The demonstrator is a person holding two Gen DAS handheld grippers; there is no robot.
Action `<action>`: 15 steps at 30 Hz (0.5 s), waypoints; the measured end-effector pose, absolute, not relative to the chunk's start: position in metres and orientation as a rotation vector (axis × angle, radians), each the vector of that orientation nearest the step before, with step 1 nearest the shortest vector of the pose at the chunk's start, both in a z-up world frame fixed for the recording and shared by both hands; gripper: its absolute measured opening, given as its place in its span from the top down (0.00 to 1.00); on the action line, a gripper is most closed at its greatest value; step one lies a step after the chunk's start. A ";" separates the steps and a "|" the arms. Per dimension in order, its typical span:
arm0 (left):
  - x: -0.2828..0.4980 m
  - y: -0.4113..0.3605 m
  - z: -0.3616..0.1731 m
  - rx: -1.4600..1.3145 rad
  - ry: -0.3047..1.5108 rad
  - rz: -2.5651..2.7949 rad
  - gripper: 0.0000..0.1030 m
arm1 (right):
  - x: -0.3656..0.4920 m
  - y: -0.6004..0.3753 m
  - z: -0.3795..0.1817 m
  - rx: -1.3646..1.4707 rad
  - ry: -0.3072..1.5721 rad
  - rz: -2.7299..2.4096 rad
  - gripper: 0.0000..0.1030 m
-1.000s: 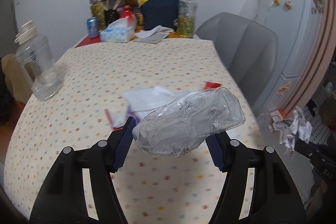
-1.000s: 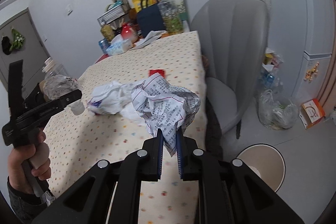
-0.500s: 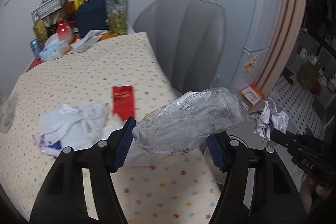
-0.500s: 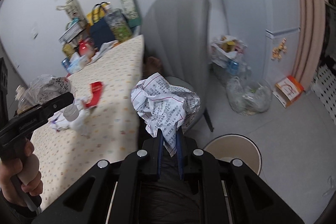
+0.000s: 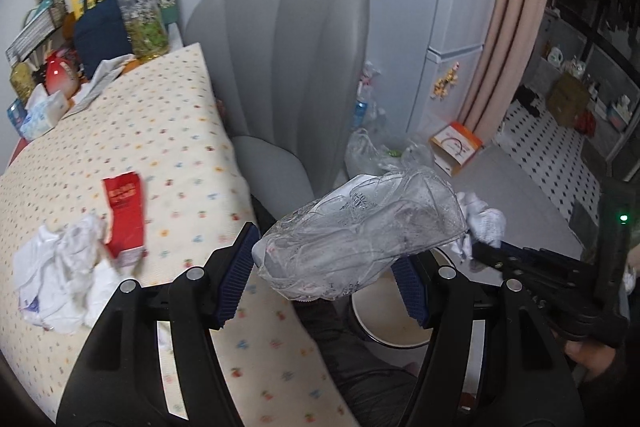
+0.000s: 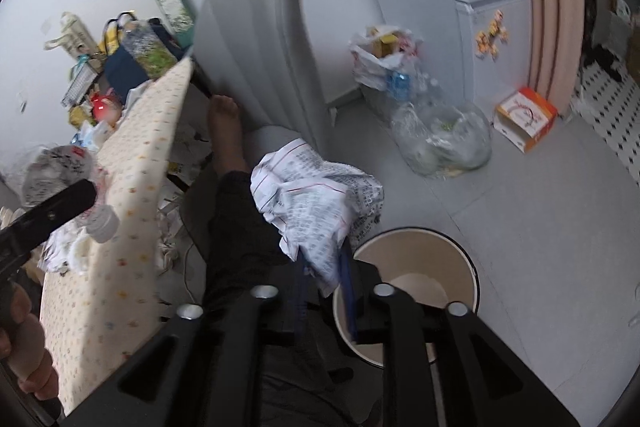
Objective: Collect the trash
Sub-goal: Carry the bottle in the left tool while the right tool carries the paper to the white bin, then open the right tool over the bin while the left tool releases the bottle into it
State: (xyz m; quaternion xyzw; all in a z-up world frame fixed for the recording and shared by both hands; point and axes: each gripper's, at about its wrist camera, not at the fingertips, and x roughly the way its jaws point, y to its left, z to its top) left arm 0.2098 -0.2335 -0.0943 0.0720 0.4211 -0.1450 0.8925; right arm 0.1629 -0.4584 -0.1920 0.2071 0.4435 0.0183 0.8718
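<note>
Currently: disposal step | right gripper (image 6: 322, 291) opening, crumpled paper (image 6: 316, 203) between jaws above waste bin (image 6: 460, 247) | left gripper (image 5: 320, 279) clamps crushed plastic bottle (image 5: 360, 231) | next: carry bottle over bin.

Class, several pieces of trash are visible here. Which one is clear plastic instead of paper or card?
The crushed clear bottle, held between the left gripper's fingers. You can see through it, unlike the printed crumpled paper, the white wad and the red packet.

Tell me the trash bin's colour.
Beige inside with a dark rim, the trash bin shows best in the right wrist view.
</note>
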 end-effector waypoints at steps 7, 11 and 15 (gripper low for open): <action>0.219 -0.264 -0.115 0.187 0.924 -0.340 0.37 | 0.155 -0.483 -0.208 0.468 0.929 -0.014 0.37; 0.222 -0.288 -0.126 0.210 0.951 -0.385 0.37 | 0.140 -0.508 -0.202 0.488 0.910 -0.062 0.37; 0.224 -0.316 -0.139 0.238 0.984 -0.433 0.37 | 0.121 -0.535 -0.197 0.501 0.890 -0.123 0.37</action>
